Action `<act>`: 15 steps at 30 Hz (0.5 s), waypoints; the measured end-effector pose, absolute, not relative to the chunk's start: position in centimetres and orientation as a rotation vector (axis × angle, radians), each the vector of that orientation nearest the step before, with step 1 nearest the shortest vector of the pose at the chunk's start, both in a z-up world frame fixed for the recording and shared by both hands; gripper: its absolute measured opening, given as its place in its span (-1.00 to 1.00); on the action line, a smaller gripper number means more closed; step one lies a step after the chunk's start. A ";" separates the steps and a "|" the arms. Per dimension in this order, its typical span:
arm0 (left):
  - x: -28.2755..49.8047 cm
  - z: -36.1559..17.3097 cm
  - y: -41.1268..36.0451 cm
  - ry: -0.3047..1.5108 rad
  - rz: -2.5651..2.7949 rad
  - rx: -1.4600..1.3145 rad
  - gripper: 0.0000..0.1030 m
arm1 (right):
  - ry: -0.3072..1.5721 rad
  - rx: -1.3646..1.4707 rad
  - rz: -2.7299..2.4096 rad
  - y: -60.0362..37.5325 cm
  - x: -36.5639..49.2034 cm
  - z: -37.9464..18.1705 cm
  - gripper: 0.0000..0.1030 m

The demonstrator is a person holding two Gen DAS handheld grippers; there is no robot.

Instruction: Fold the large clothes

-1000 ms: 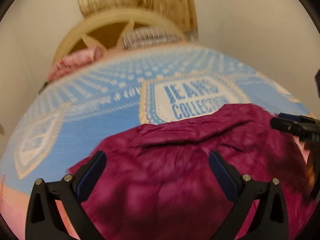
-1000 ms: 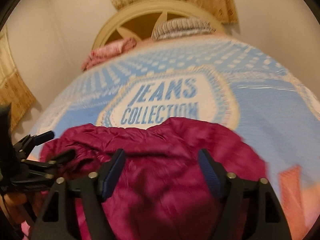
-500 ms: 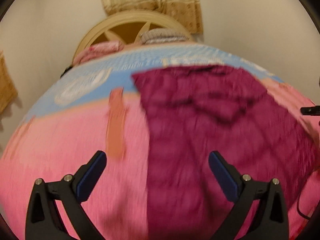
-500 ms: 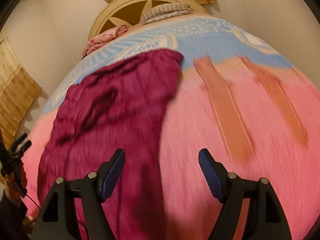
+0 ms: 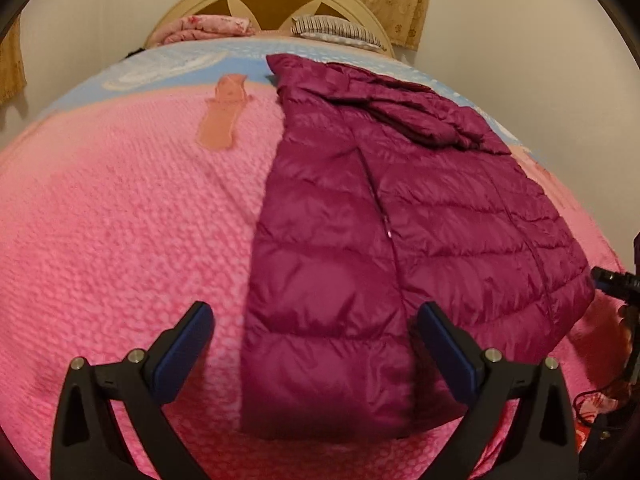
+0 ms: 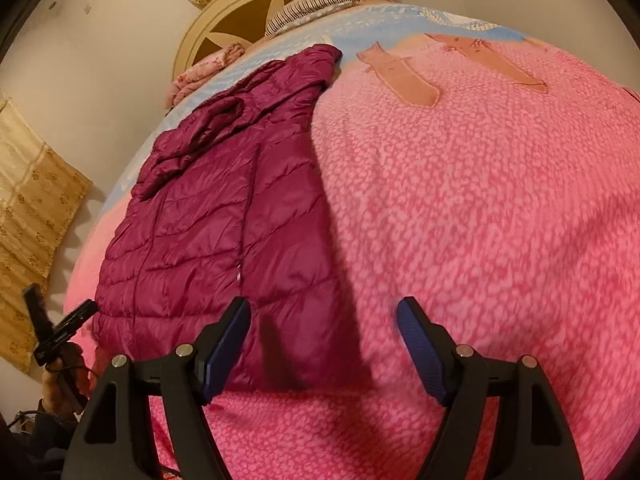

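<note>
Right now I hold my left gripper (image 5: pixel 314 354) and right gripper (image 6: pixel 324 350) spread wide, gripping nothing. One magenta puffer jacket (image 5: pixel 384 240) lies flat on the pink blanket (image 5: pixel 120 220), at twelve o'clock from the left, eleven from the right. Only the right view shows two salmon patches (image 6: pixel 404 80).

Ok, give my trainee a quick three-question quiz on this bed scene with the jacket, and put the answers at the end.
1. True or false: the left gripper is shut on the jacket.
2. What colour is the blanket directly under the jacket's hem?
3. Multiple choice: the right gripper is A) open and empty, B) shut on a sleeve, C) out of view.

Key: 1 false, its jaws are open. 2 pink. 3 A.
</note>
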State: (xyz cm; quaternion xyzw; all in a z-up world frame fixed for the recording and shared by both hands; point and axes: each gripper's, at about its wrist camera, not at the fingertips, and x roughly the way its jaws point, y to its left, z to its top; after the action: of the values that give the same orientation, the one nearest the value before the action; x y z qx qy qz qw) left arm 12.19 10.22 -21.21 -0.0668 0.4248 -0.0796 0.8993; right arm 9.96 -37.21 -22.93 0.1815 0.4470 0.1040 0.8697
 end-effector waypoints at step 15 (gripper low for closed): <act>11.1 -20.4 9.7 0.851 -0.357 -0.172 -0.75 | 0.931 0.478 0.370 -36.5 9.6 -23.5 -0.83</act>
State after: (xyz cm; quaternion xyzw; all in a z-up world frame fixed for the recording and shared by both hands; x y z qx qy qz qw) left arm 11.07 9.68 -20.44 -0.0830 0.4100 -0.1722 0.8918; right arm 9.58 -36.49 -23.53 0.2268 0.4419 0.1755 0.8500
